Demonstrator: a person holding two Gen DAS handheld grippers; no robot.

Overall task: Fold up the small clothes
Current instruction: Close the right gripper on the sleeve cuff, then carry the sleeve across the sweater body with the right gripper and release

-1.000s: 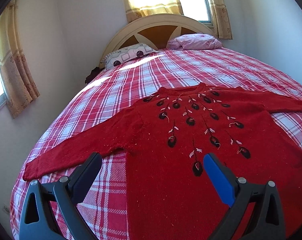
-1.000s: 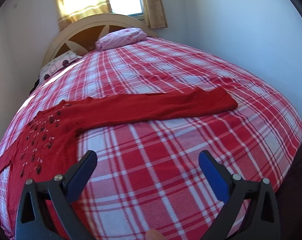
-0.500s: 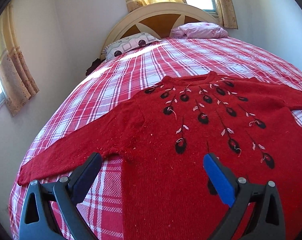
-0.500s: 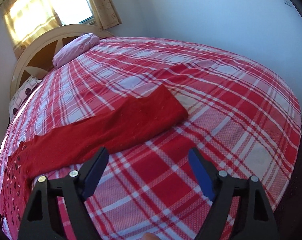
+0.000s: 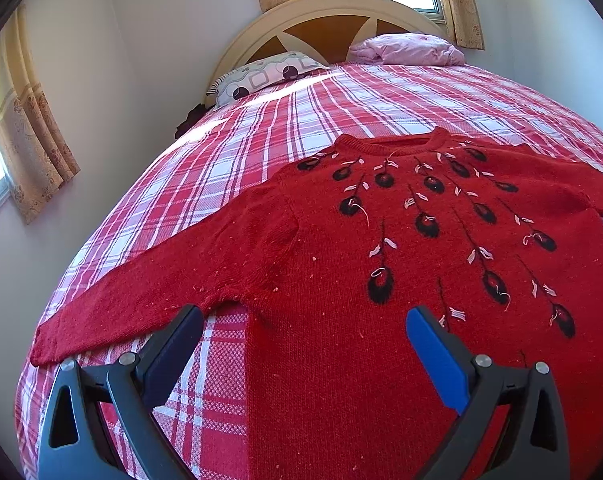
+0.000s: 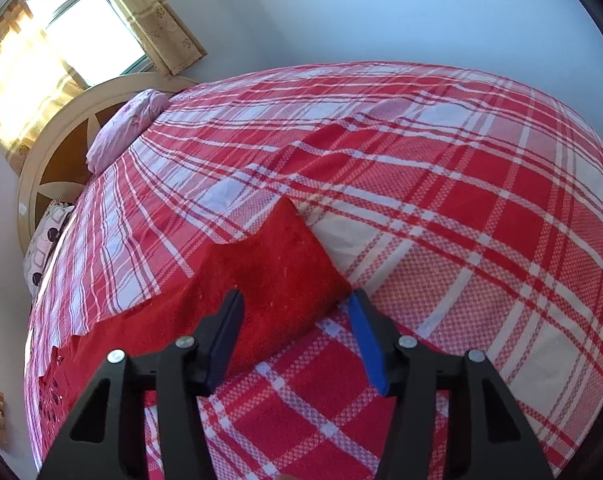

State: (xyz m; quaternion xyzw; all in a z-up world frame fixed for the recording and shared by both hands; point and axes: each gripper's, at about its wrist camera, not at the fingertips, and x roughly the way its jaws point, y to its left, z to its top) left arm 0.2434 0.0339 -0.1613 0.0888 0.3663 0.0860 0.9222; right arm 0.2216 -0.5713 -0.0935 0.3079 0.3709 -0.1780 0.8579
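A red knitted sweater [image 5: 341, 260] with black feather motifs lies flat, front up, on a red plaid bed [image 5: 261, 128]. Its left sleeve [image 5: 141, 292] stretches toward the bed's left edge. My left gripper [image 5: 305, 320] hovers open over the sweater's left side, below the armpit, with nothing pinched. In the right wrist view the other sleeve's cuff [image 6: 285, 256] lies flat on the bedspread [image 6: 461, 220]. My right gripper [image 6: 295, 300] straddles the cuff's near edge. Its jaws are closing with the cuff between them, and a gap still shows at the blue finger [image 6: 365, 340].
A patterned pillow [image 5: 261, 76] and a pink pillow [image 5: 409, 46] lie against the arched headboard [image 5: 325, 8]. Walls close in on both sides, with curtained windows [image 6: 81, 36]. The bed's right edge drops off near the wall [image 6: 421, 12].
My right gripper swung toward the sleeve cuff, rolled, and its jaws narrowed around it. My left gripper came closer and lower over the sweater's side, still open.
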